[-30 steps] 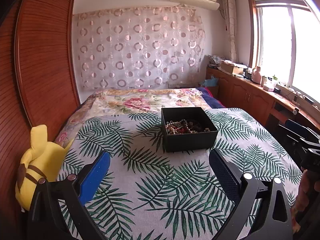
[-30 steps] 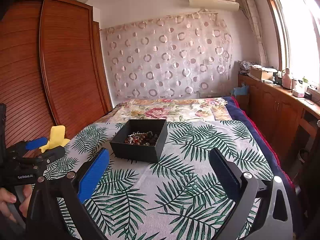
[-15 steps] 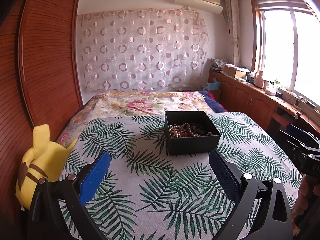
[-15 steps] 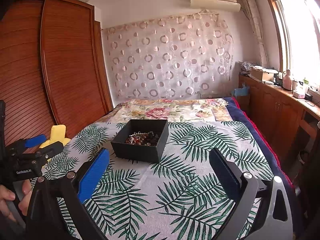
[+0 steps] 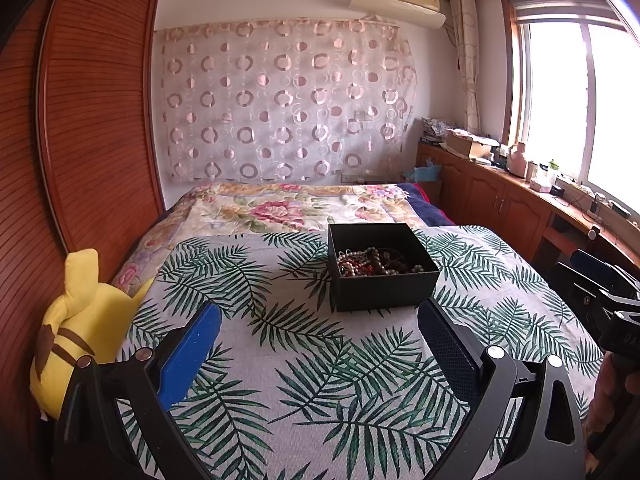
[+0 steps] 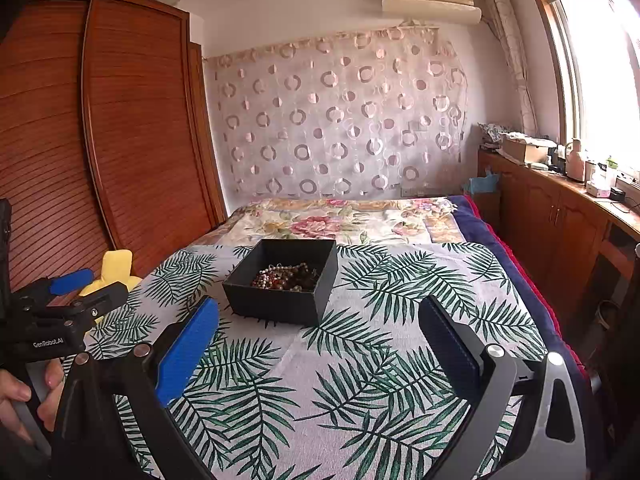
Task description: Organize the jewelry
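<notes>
Jewelry [image 5: 376, 262] box [image 5: 382, 292] on leaf-print bedspread [image 5: 320, 368]

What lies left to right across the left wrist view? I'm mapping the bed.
Yellow plush toy → black open box of beaded jewelry → right tool at the frame's edge.

- The box [image 5: 382, 286] looks like matt black card.
- The bedspread [image 5: 320, 360] is woven cloth with printed leaves.
- The wardrobe [image 6: 132, 140], at left, is glossy ribbed wood.
- The beads [image 6: 286, 277] shine.
</notes>
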Demonstrator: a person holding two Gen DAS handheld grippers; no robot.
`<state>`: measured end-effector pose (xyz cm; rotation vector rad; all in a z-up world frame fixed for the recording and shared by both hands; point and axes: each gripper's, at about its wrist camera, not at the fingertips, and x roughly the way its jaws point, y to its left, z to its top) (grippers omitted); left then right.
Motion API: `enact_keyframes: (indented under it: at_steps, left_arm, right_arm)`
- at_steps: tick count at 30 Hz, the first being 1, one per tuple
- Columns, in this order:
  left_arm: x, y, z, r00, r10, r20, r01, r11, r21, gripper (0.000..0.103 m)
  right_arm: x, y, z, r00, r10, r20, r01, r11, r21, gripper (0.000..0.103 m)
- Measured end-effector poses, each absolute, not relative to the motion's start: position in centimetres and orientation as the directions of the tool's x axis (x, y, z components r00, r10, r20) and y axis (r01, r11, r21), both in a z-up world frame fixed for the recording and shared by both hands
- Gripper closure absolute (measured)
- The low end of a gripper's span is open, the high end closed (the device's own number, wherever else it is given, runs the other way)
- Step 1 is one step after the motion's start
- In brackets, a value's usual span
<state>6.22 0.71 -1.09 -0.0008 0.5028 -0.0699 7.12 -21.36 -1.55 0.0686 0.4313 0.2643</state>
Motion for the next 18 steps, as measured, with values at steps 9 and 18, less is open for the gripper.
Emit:
enact_keyframes:
  at_steps: [9, 18]
  left_arm:
    - [6.22, 0.65, -1.06, 0.875, -0.067, -0.480, 0.067, 0.998, -0.018, 0.007]
    - [6.18, 0.61, -0.99, 0.875, -0.068, -0.479, 0.068, 0.998, -0.018, 0.007]
  right_arm:
    - [7.12, -21.33, -1.63, 0.874, 0.269, -0.405, -0.239, 0.963, 0.123, 0.002]
    - [7.11, -21.37, -1.65, 0.875, 0.268, -0.404, -0.238, 0.963, 0.123, 0.002]
